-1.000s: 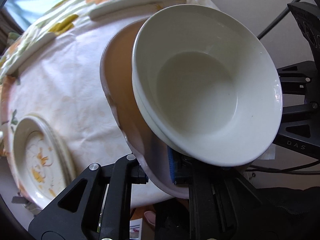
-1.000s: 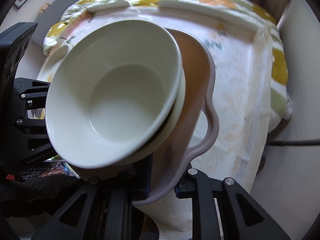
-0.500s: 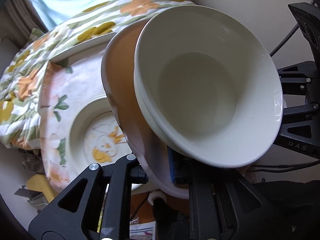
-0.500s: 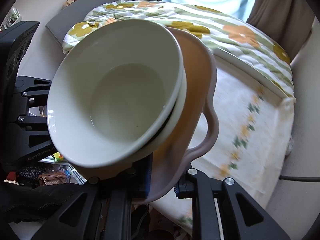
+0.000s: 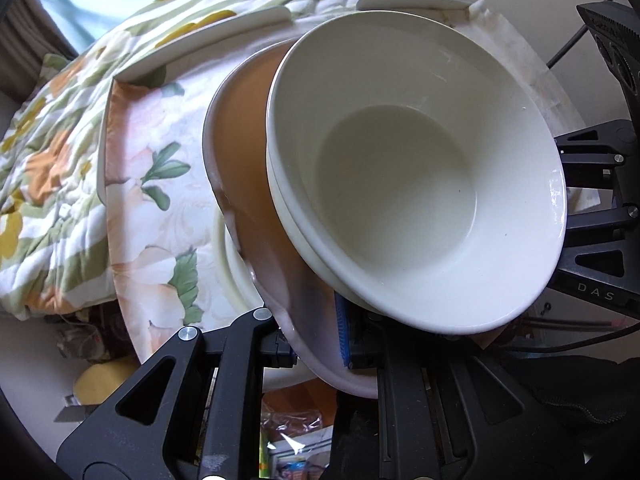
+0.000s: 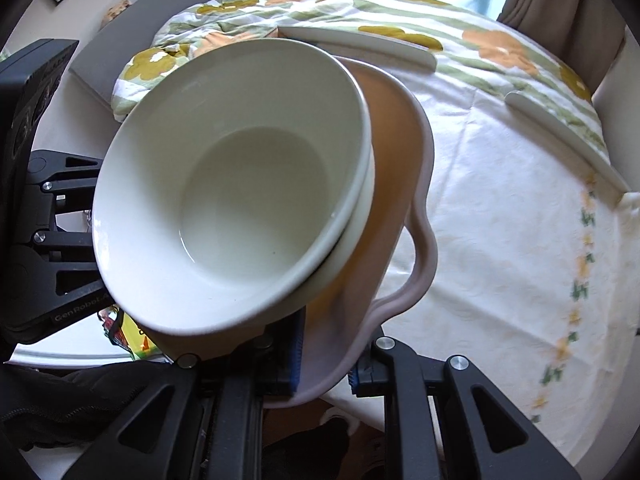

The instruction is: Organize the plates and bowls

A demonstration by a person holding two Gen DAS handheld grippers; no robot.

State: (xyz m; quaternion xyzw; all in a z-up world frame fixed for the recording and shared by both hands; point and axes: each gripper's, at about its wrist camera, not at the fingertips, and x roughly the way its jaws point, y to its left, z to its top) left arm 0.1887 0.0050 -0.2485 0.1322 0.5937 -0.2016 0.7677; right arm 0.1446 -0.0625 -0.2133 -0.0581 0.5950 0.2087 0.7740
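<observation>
While the table [image 6: 520, 220] lay below under its pale flowered cloth, a pink dish [image 5: 248, 168] with an orange inner face was held above it from two sides. Its wavy rim was clamped at one edge by the left gripper [image 5: 316, 344] and at the opposite edge by the right gripper [image 6: 324, 364], each pair of jaws closed on the rim with a blue pad pressed against the inner face and the other finger set against the outside. Two white bowls [image 5: 420, 184], nested one inside the other, were carried in the dish, tilted and leaning out over its edge, so that they sat just beyond the jaws and were not gripped themselves. In the left wrist view, part of a cream plate [image 5: 236, 280] was seen on the cloth beneath the dish. A quilt [image 5: 52, 160] with orange and yellow flowers was seen beyond the table.
</observation>
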